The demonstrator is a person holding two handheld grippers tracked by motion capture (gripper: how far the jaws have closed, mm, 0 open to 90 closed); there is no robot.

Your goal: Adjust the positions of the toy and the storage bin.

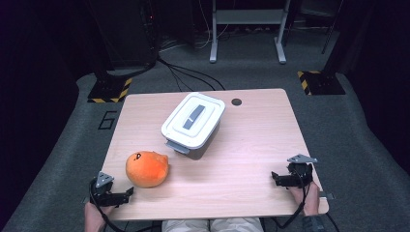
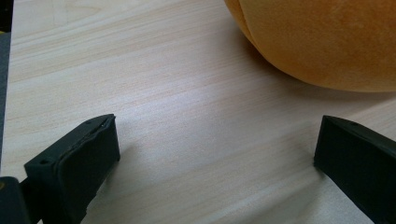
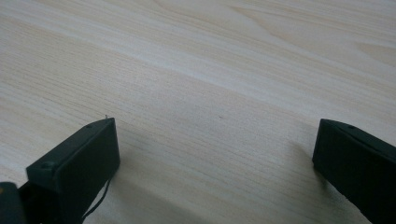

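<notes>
An orange plush toy (image 1: 147, 168) with a small face lies on the front left of the wooden table (image 1: 251, 145). Behind it, near the middle, stands a white lidded box (image 1: 193, 123) with a grey handle on its lid. My left gripper (image 1: 129, 191) rests at the front left corner, open and empty, just left of the toy. In the left gripper view the orange plush toy (image 2: 317, 42) bulges just beyond the open left gripper (image 2: 217, 135). My right gripper (image 1: 273, 176) rests near the front right edge. In the right gripper view the right gripper (image 3: 215, 135) stands open over bare wood.
A dark round cable hole (image 1: 236, 102) sits near the table's far edge. Beyond the table are black cables on grey carpet, a white stand (image 1: 246, 29), and yellow-black striped bases (image 1: 110, 90) at both sides.
</notes>
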